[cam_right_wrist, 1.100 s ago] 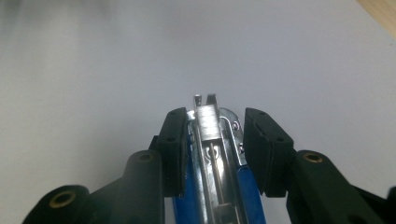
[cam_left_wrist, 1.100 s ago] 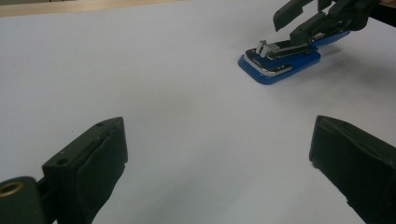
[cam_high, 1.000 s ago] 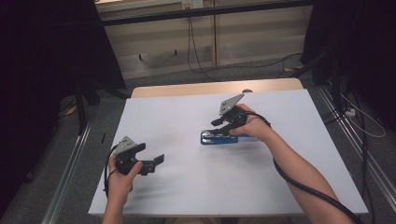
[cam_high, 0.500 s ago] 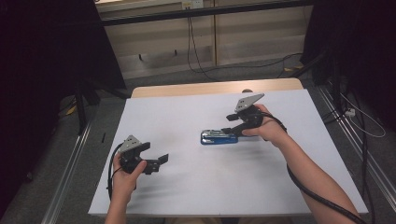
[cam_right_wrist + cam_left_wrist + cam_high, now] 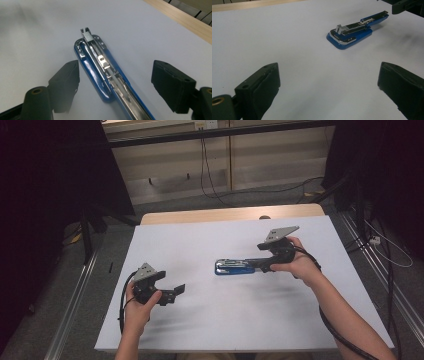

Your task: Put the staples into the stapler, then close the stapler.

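Observation:
A blue stapler (image 5: 234, 267) lies on the white table top (image 5: 225, 320) right of centre, with its metal staple track exposed. In the right gripper view the stapler (image 5: 105, 72) runs lengthwise between the jaws of my right gripper (image 5: 116, 82), which stands open, its pads clear of both sides. From above, the right gripper (image 5: 254, 265) sits at the stapler's right end. My left gripper (image 5: 176, 292) is open at the front left, well apart from the stapler (image 5: 352, 33), and holds nothing between its wide jaws (image 5: 329, 85). The right gripper's tip (image 5: 404, 6) reaches the stapler's far end.
A wooden strip (image 5: 225, 214) borders the table's far edge. Metal rails (image 5: 75, 290) run along the floor on both sides, and cables (image 5: 385, 245) trail at the right. Bare white surface lies between the two grippers and along the front.
My right gripper has drawn back to the right along the stapler, which stays in place. The left gripper has barely shifted.

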A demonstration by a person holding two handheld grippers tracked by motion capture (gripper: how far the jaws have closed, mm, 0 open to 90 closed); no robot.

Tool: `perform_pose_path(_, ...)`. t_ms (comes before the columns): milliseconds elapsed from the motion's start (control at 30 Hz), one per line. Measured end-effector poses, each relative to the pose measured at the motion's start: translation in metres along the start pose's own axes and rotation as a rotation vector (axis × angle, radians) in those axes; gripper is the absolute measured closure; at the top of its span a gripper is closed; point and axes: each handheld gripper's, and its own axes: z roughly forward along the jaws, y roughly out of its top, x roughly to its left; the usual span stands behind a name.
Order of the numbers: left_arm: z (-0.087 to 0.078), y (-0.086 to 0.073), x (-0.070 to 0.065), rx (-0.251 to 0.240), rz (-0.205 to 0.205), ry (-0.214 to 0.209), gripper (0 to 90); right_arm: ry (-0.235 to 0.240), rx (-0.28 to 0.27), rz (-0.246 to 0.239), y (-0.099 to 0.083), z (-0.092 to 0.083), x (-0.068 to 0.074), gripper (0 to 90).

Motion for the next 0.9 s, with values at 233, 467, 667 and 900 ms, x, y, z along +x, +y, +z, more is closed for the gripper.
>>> perform_pose_path(233, 0.001, 0.000, -0.003, 0.008, 0.010, -0.005, 4.5, -0.036, -0.011, 0.010, -0.012, -0.013, 0.005, 18.2)
perform_pose_path(467, 0.005, 0.002, -0.007, 0.007, 0.018, -0.010, 4.5, -0.073, -0.014, 0.020, -0.022, -0.024, 0.011, 17.5)
perform_pose_path(667, 0.012, 0.004, -0.011, 0.011, 0.025, -0.019, 4.5, -0.109, -0.025, 0.042, -0.033, -0.037, 0.013, 17.0)
perform_pose_path(900, 0.018, 0.008, -0.016, 0.011, 0.035, -0.026, 4.4, -0.148, -0.069, 0.082, -0.046, -0.051, 0.012, 16.3)
